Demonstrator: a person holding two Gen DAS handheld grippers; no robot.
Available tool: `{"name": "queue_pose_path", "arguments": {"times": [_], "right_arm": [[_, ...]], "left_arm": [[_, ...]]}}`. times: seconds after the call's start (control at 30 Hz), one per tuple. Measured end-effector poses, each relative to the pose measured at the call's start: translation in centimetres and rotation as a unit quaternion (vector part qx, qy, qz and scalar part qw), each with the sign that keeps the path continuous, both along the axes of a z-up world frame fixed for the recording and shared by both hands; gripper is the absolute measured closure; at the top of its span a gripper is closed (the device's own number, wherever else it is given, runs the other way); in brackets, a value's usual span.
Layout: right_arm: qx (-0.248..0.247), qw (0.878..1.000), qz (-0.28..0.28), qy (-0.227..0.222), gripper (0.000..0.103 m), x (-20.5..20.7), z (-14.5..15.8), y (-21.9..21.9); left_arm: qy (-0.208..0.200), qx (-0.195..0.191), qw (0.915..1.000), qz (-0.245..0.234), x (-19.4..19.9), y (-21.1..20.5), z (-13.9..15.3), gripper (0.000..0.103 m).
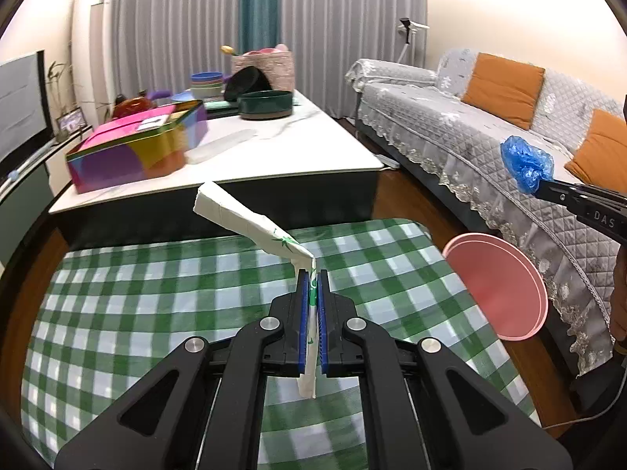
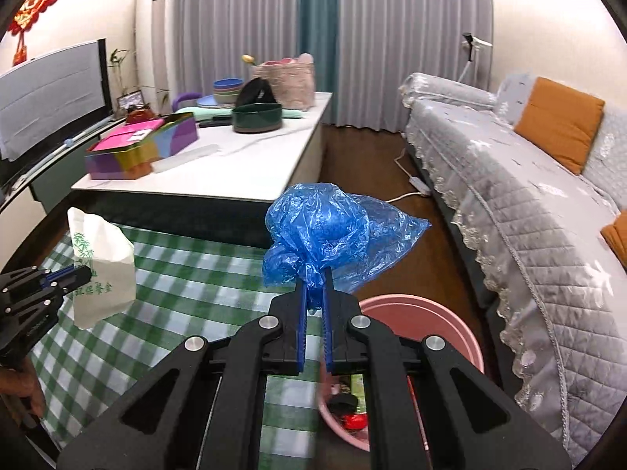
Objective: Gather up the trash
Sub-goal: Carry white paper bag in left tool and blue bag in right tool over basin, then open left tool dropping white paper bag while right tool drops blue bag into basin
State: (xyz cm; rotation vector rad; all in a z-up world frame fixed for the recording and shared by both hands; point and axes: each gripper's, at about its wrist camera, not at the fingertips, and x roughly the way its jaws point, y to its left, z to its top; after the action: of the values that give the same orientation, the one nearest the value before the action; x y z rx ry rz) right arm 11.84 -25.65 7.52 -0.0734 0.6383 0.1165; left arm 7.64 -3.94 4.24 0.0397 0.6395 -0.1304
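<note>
Both grippers carried trash above the checked cloth, beside the pink bin.

The left gripper (image 1: 312, 274) was pinching a flattened white paper bag (image 1: 250, 221) with green print, its blue pads pressed on the bag's lower end while the rest bent up and away over the green checked cloth (image 1: 156, 293). The right gripper (image 2: 315, 274) was clamped on a crumpled blue plastic bag (image 2: 329, 227), which bulged above its fingertips. The pink bin (image 2: 450, 333) stood on the floor between cloth and sofa (image 2: 529, 215), just below the right gripper, with scraps inside. Behind lay a white table (image 1: 294, 149) holding a colourful box (image 1: 137, 145).
</note>
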Motion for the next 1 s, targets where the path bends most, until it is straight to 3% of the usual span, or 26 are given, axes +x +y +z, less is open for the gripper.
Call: {"name": "queue_pose_path", "arguments": {"times": [0.5,1.0], "right_arm": [[0.001,0.997,-0.081,-0.002,0.096,0.5,-2.0,-7.4],[0.006,0.993,-0.115,0.013,0.096,1.3,-3.6,-11.5]], "left_arm": [[0.001,-0.016,0.9966,-0.08,1.1,-6.9,-1.2,0.099],[-0.005,-0.031,0.9856,-0.166,3.7,-15.3,-1.1,0.099]]}}
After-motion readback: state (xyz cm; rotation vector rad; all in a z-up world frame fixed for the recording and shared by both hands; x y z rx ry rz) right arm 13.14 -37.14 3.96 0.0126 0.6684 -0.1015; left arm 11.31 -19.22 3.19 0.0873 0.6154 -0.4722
